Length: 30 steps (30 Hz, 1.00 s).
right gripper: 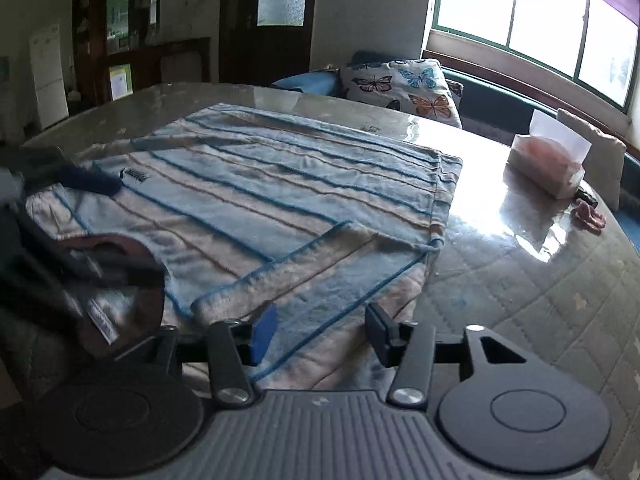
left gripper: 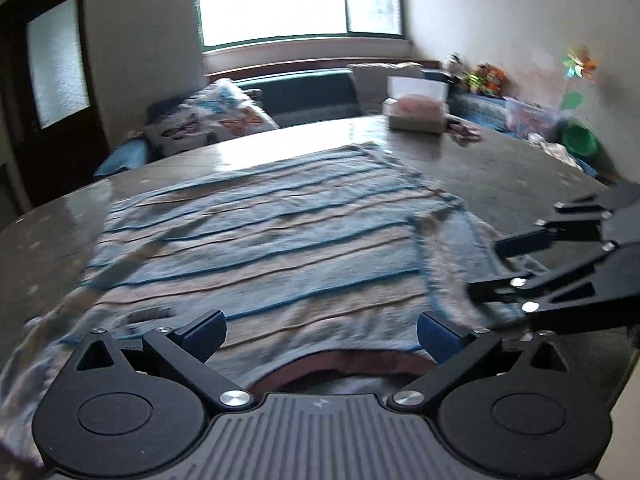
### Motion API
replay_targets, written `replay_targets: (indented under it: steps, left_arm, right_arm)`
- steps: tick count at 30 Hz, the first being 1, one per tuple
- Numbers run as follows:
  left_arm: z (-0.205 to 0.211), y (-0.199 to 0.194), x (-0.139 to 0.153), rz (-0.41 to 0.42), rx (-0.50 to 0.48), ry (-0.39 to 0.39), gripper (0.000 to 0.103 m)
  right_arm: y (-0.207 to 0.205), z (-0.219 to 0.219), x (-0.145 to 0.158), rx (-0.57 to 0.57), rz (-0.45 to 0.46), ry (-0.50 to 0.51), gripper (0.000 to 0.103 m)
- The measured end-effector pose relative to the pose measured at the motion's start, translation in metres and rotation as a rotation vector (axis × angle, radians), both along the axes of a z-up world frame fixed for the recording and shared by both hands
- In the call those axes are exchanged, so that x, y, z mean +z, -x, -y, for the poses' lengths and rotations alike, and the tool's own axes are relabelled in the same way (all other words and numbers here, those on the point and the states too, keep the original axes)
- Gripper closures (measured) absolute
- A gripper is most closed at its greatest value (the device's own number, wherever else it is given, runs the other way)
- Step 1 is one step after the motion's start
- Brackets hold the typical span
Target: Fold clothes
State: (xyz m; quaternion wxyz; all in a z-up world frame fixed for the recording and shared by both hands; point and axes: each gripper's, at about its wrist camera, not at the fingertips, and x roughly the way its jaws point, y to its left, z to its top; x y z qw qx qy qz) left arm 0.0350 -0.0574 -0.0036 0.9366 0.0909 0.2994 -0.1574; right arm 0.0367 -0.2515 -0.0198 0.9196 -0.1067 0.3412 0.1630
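A light blue and beige striped T-shirt (left gripper: 272,248) with a brown collar (left gripper: 340,366) lies flat on the table, collar end nearest me. It also shows in the right wrist view (right gripper: 280,184), with a sleeve (right gripper: 304,280) folded over the body. My left gripper (left gripper: 320,338) is open just above the collar, holding nothing. My right gripper (right gripper: 320,332) is open over the sleeve's edge, empty. It also shows at the right of the left wrist view (left gripper: 486,270), and the left gripper (right gripper: 108,224) appears blurred at the left of the right wrist view.
The glossy quilt-patterned table (right gripper: 520,280) carries a tissue box (right gripper: 548,160) and a small pink item (right gripper: 588,216) at the far right. A butterfly cushion (right gripper: 404,84) lies on the bench under the window. A green tub (left gripper: 578,140) and toys sit far right.
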Motion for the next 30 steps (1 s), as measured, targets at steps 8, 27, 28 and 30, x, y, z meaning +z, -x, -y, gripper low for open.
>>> replay_targets:
  steps: [8, 27, 28, 30]
  left_arm:
    - [-0.091, 0.010, 0.013, 0.048, 0.278, 0.006, 0.001]
    - [-0.242, 0.004, -0.010, -0.064, 0.662, 0.122, 0.065]
    - [-0.242, 0.004, -0.010, -0.061, 0.658, 0.125, 0.068]
    - [-0.243, 0.003, -0.010, -0.054, 0.649, 0.132, 0.088]
  right_arm:
    - [0.003, -0.008, -0.001, -0.014, 0.010, 0.006, 0.044]
    - [-0.005, -0.009, -0.001, -0.063, -0.010, -0.015, 0.042]
    - [-0.006, -0.009, -0.001, -0.065, -0.011, -0.016, 0.042]
    - [-0.005, -0.009, -0.002, -0.068, -0.010, -0.017, 0.041]
